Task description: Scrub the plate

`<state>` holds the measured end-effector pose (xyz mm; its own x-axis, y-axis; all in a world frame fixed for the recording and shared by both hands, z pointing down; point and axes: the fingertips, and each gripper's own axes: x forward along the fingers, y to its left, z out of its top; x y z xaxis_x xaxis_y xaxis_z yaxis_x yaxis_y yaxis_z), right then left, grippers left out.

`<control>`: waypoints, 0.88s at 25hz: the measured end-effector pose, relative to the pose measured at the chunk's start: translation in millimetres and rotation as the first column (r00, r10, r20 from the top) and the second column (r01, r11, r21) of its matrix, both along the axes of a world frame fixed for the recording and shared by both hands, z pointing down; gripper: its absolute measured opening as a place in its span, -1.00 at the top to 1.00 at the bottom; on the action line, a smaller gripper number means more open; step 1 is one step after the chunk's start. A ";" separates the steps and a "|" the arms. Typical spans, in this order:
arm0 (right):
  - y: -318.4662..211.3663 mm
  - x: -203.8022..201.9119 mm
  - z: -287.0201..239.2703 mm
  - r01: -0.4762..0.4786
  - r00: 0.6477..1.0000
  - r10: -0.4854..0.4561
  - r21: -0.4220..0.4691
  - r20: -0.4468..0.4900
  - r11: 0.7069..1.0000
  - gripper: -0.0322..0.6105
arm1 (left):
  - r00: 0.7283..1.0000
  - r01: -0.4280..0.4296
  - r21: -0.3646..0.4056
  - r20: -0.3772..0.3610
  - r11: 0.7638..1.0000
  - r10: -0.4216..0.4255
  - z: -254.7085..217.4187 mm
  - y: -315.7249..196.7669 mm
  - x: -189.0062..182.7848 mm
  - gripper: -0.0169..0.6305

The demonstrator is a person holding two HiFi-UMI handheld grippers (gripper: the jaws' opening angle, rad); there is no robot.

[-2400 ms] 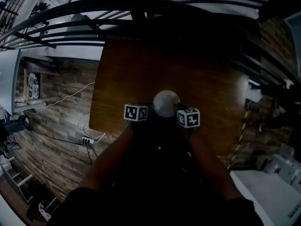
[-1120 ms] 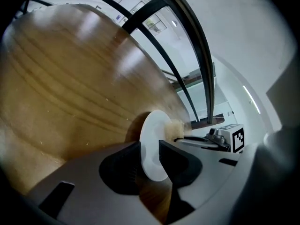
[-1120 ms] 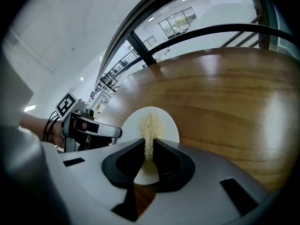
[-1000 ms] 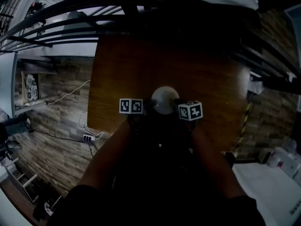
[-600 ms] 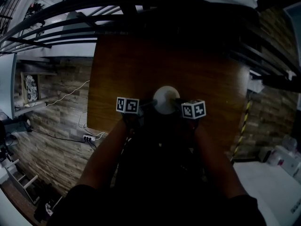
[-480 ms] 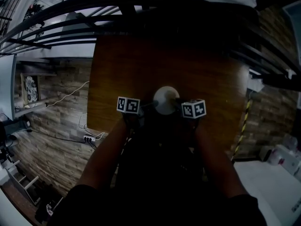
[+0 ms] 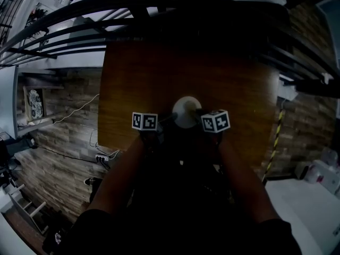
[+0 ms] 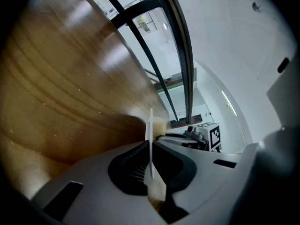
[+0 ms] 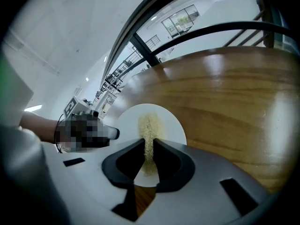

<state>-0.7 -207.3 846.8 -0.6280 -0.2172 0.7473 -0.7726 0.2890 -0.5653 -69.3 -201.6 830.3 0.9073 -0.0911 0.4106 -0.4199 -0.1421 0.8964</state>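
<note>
A white plate [image 7: 186,110] is near the front of the brown wooden table [image 7: 159,68], between both grippers. In the left gripper view the plate [image 8: 149,125] shows edge-on and upright in the gap. My left gripper [image 8: 150,146] is closing its jaws and they pinch the plate's rim. My right gripper [image 9: 149,146] is shut on a thin tan scrub pad [image 9: 149,128], which lies against the plate's face [image 9: 168,125]. In the head view the left gripper [image 7: 167,119] meets the plate's left edge and the right gripper [image 7: 197,112] its right side.
Dark metal railings [image 7: 133,7] curve beyond the table's far edge. On the left a wood-plank floor [image 7: 58,137] carries a white cable [image 7: 79,108] and a power strip [image 7: 98,158]. The table's right edge [image 7: 268,116] borders a striped pole [image 7: 272,145].
The left gripper has settled against the plate's left rim. Plate and both grippers stay together near the table's front, shifted only slightly in the view.
</note>
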 end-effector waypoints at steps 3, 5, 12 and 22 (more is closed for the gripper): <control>-5.9 -13.9 -16.0 0.023 1.000 -0.024 0.049 0.009 0.999 0.73 | 1.000 0.008 0.023 -0.008 1.000 -0.008 -7.0 2.0 4.9 0.87; -10.5 -24.7 -27.4 0.057 0.998 -0.058 0.078 0.015 0.995 0.73 | 1.000 0.021 0.040 -0.008 0.999 -0.021 -10.6 -2.0 6.9 0.88; 0.7 -32.9 -51.6 0.157 0.987 -0.158 0.096 0.006 0.983 0.73 | 0.992 0.128 0.097 0.001 0.987 -0.128 -35.6 -29.1 15.0 0.88; 18.4 46.3 -52.8 0.128 0.987 -0.120 0.069 -0.108 0.989 0.73 | 0.986 0.167 0.158 0.000 0.973 -0.169 -78.1 -15.8 13.6 0.87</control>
<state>45.7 -188.9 794.0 -0.5738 -0.2009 0.7940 -0.7812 0.4251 -0.4571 -55.7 -217.3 752.2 0.8682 -0.3056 0.3909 -0.4612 -0.2067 0.8629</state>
